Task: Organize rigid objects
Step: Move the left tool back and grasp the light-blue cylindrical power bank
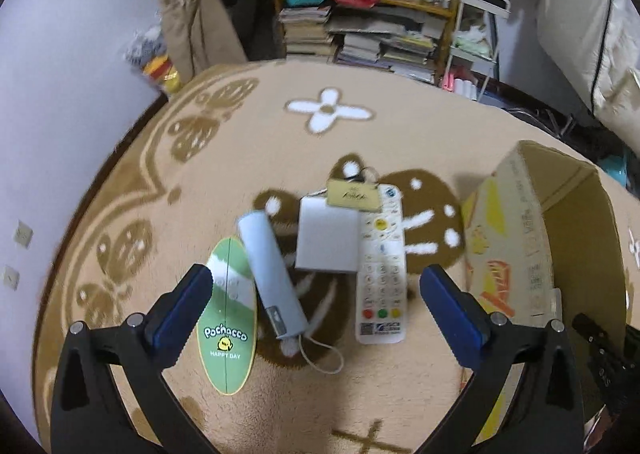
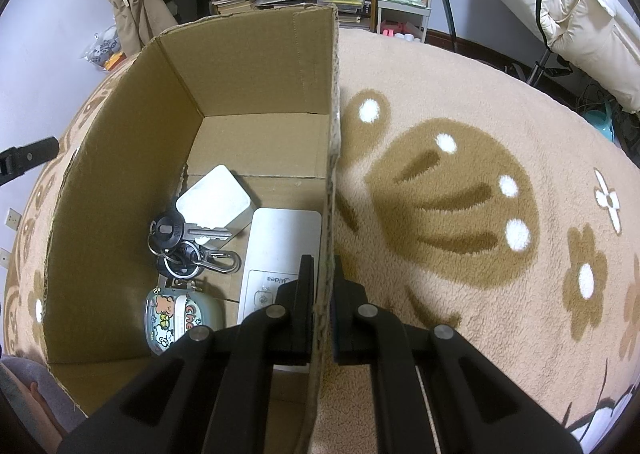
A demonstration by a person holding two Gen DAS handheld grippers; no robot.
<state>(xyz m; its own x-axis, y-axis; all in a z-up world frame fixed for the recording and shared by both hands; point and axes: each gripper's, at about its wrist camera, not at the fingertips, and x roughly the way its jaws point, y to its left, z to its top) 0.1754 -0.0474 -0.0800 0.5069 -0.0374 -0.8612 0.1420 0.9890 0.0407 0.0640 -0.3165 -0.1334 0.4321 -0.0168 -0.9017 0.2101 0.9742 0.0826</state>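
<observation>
Pinching the box [image 2: 256,65] wall, the right gripper [image 2: 324,298] clamps beside a "Midea" remote [image 2: 276,250] inside. Left of the box, the left gripper [image 1: 316,286] hangs spread above a "Pochacco HAPPY DAY" card [image 1: 228,330].

Home bedroom: patterned rug [image 1: 248,157], bookshelf [image 1: 400,1].

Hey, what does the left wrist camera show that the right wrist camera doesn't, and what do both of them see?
Only the left wrist view shows the items on the rug: the green Pochacco card, grey tube, white square box, remote control and gold tag, with the left hand-held gripper open above them.

Only the right wrist view shows the box's contents: keys, white charger, Midea remote and cartoon case, with the right hand-held gripper clamped on the box wall.

Both show the cardboard box and the rug.
</observation>
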